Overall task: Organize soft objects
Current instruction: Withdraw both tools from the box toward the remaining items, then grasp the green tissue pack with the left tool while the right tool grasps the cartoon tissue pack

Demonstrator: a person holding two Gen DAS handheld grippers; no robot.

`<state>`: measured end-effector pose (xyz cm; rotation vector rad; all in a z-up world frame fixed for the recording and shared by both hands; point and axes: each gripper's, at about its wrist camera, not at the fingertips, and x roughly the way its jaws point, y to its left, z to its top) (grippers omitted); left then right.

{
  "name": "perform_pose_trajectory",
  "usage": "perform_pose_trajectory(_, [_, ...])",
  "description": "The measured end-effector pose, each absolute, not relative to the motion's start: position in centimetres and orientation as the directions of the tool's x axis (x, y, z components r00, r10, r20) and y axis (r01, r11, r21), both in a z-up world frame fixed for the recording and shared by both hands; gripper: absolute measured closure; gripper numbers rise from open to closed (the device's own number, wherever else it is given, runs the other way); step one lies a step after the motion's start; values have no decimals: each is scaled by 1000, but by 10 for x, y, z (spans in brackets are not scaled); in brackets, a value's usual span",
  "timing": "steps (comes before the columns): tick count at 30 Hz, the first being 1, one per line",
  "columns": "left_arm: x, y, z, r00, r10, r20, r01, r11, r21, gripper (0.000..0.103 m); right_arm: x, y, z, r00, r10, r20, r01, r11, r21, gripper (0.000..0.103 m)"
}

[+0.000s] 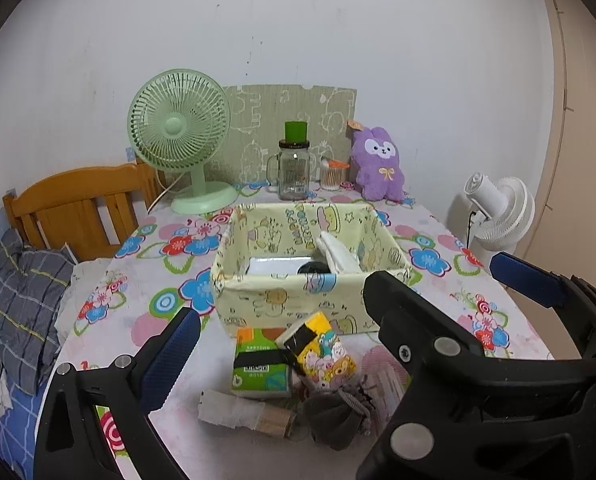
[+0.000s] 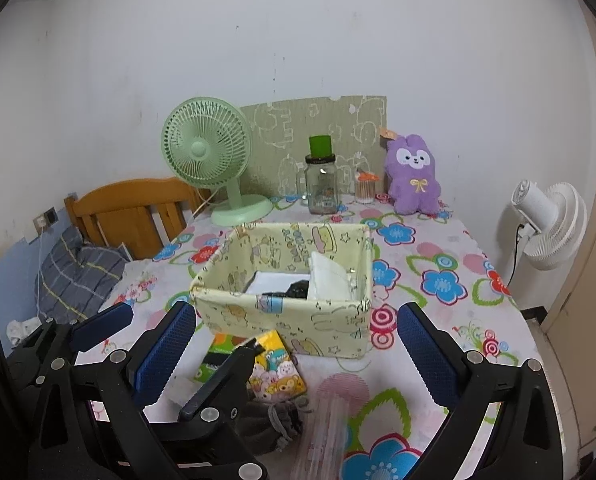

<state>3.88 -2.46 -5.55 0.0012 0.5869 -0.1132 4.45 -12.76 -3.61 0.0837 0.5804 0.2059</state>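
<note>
A pale yellow fabric bin [image 1: 298, 300] [image 2: 298, 320] stands mid-table, holding a white packet [image 1: 338, 256] and a dark item. In front of it lie a green tissue pack [image 1: 259, 364], a yellow cartoon tissue pack [image 1: 322, 348] [image 2: 275, 372], a grey drawstring pouch [image 1: 338, 412] [image 2: 269, 420] and a paper-wrapped roll [image 1: 241, 410]. A purple plush bunny [image 1: 378, 164] [image 2: 414, 176] sits at the back right. My left gripper [image 1: 281, 360] is open above the packs. My right gripper [image 2: 298, 360] is open, just right of the left one, whose finger crosses its view.
A green desk fan [image 1: 181, 140], a glass jar with a green lid [image 1: 293, 168] and a cotton-swab cup [image 1: 332, 176] line the back edge. A white floor fan [image 1: 498, 212] stands right of the table. A wooden bed headboard [image 1: 77, 204] and pillow lie left.
</note>
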Motion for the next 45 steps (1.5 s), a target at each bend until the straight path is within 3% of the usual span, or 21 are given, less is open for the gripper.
perform_pose_trajectory(15, [52,-15,-92,770,-95,-631,91,995,-38,6,56,-118,-75,759,249,-601,-190,968,161,5])
perform_pose_trajectory(18, [57,-11,-100,753,-80,-653,81,996,-29,11,62,-112,-84,744,251,-619,-195,968,158,5])
perform_pose_trajectory(31, [72,3,-127,692,-47,-721,52,999,-15,19,87,-90,-117,670,278,-689,-228,960,166,10])
perform_pose_trajectory(40, [85,8,-141,660,-46,-750,46,999,-21,20,105,-80,-136,615,289,-734,-236,955,178,28])
perform_pose_trajectory(45, [89,9,-145,649,-49,-759,48,999,-23,20,112,-79,-143,584,308,-751,-240,949,202,46])
